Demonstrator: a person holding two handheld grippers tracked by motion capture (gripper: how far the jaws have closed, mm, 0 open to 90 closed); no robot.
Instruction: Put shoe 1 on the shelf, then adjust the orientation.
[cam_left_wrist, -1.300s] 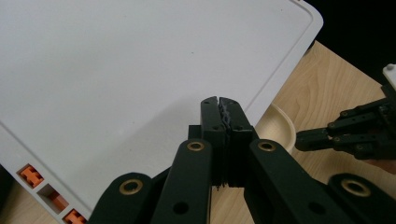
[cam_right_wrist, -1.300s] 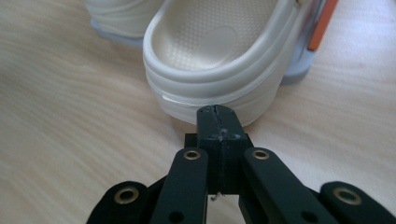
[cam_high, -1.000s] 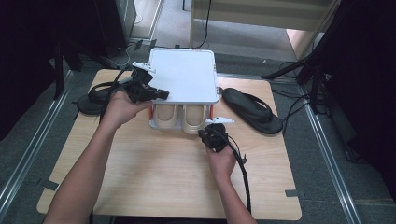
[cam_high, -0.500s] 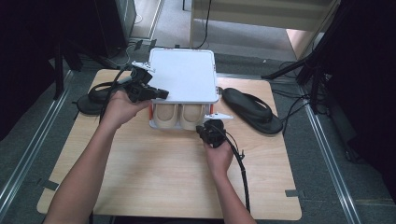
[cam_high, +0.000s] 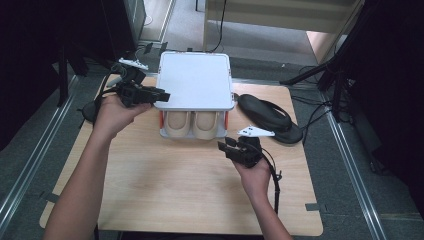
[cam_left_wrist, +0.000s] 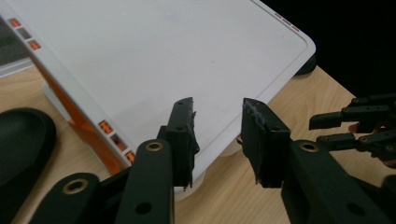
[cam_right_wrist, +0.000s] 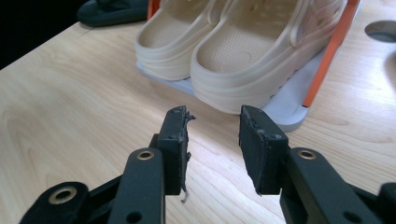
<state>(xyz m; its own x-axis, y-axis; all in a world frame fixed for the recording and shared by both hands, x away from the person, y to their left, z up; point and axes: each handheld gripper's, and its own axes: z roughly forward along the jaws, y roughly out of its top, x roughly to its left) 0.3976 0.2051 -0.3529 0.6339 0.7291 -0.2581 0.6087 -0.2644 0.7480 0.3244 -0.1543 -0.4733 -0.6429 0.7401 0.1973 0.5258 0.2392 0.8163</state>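
Judging from the look, the beige foam clogs (cam_right_wrist: 243, 51) in the white rack (cam_high: 195, 80) at the desk's (cam_high: 190, 185) back were light, squashy, best pinched at the heel rim; both grippers' (cam_high: 150, 94) (cam_high: 231, 148) fingers had just opened, holding nothing.

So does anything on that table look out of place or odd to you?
A little. A beige pair of clogs sits tidily in the white shoe rack, but two black sandals lie loose on the table: one sandal to the right of the rack, the other sandal at its left. Nothing looks spilled or broken.
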